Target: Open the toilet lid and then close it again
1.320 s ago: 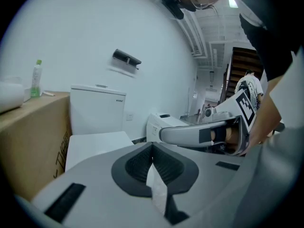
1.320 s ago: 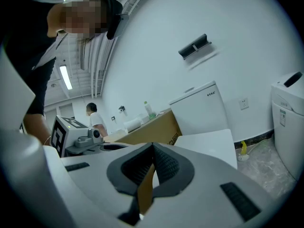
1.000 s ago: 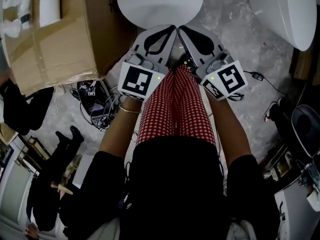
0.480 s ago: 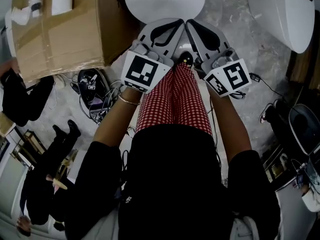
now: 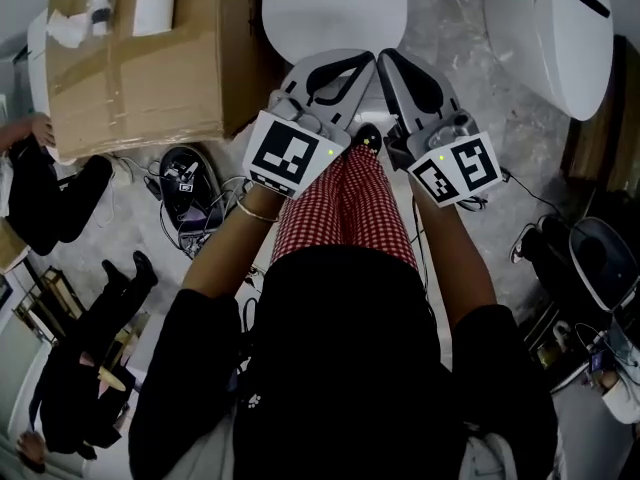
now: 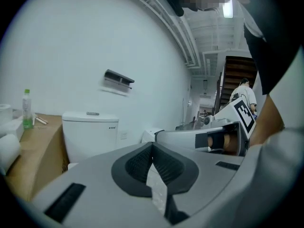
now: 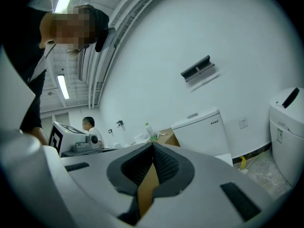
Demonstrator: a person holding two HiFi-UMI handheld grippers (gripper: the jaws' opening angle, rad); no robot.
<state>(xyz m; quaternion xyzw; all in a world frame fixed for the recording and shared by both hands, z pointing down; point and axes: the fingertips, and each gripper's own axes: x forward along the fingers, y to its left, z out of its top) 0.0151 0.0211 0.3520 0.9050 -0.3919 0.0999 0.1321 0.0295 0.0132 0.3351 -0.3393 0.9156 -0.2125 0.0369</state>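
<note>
Both grippers are held up in front of the person, side by side, tips nearly meeting. Left gripper (image 6: 152,146): jaws together, nothing btwn them, only a pale sliver of background in the slit. Right gripper (image 7: 152,147): jaws likewise closed & empty, brown cardboard showing through the slit. Toilet lid (image 5: 335,8) looks down, white, at top centre of head view, just beyond the gripper tips; contact w/ it can't be told. Cistern (image 6: 90,134) stands ahead against the white wall. Cardboard box (image 5: 140,68) sits left of the toilet, w/ a green-capped bottle (image 6: 27,109) on it. Second toilet (image 5: 560,38) is off to the right, well apart. Red-checked trouser leg (image 5: 345,208) shows below the grippers; cables (image 5: 190,203) lie on the floor at left.
</note>
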